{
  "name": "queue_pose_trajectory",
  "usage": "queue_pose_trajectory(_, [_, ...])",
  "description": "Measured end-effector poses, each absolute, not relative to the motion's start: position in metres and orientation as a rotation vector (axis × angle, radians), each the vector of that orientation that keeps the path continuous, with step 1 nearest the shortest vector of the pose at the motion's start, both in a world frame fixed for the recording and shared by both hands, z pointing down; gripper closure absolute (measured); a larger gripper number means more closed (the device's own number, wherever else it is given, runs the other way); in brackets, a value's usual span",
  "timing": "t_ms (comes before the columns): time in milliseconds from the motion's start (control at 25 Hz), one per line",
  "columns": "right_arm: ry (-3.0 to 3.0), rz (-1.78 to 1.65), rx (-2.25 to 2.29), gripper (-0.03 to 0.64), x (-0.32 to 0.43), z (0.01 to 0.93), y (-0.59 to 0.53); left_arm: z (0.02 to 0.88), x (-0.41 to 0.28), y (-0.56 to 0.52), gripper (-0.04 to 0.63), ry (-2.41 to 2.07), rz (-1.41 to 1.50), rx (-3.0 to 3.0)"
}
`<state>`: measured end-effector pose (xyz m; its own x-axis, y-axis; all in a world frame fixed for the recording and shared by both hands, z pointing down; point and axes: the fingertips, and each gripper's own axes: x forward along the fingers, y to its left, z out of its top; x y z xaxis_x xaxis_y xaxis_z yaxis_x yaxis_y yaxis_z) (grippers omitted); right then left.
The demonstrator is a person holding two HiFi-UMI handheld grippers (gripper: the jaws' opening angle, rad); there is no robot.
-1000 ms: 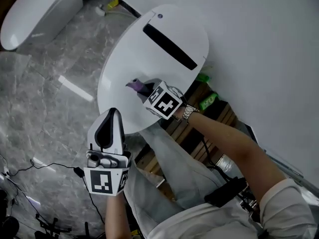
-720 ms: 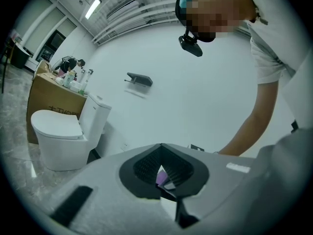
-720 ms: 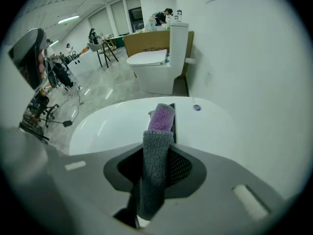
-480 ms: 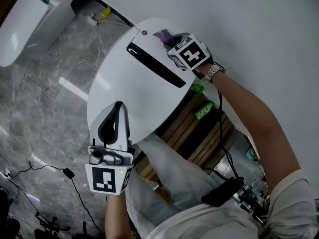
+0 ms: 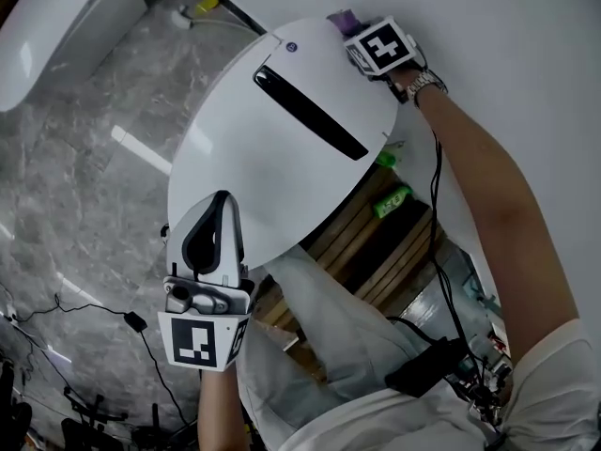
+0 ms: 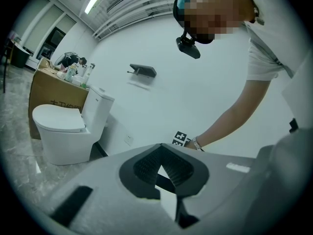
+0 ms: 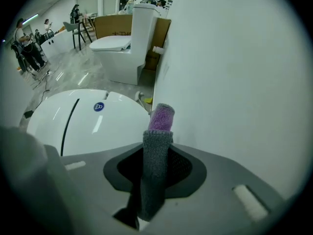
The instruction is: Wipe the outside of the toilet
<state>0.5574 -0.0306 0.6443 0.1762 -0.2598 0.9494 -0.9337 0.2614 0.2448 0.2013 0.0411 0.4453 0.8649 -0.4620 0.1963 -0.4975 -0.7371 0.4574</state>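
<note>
- The toilet point(image 5: 246, 172), white with a long black slot point(image 5: 310, 111) across its top, fills the middle of the head view and stands against a white wall point(image 5: 507, 54).
- The right gripper point(image 5: 353, 30) is at about 1 o'clock of the toilet's top, at the rim next to the wall.
- Its jaws are clamped on a cloth point(image 7: 157, 131), grey with a purple end, that sticks up beyond the tips.
- In the head view the purple end of the cloth point(image 5: 342, 17) lies at the toilet's rear edge; whether it touches cannot be told.
- A small blue round badge point(image 7: 99, 106) sits at 10 o'clock of the cloth.
- The left gripper point(image 5: 218, 205) hangs at 7 o'clock of the toilet, over its front rim, its jaws together with nothing between them point(image 6: 160, 150).
- A second toilet point(image 5: 56, 17) stands at 10 o'clock on the grey marble floor point(image 5: 84, 186).
</note>
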Motion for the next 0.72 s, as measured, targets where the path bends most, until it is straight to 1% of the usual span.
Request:
queue_pose_trajectory(200, [-1.359,0.790,1.300,0.526,0.548,0.648,-0.034,0.460,0.177,0.034,0.591,-0.694,0.118,2.513])
queue_pose_trajectory(720, [-1.454,0.770,1.271,0.526,0.428,0.646,-0.026,0.457,0.112,0.024,0.591,-0.607,0.107,2.551])
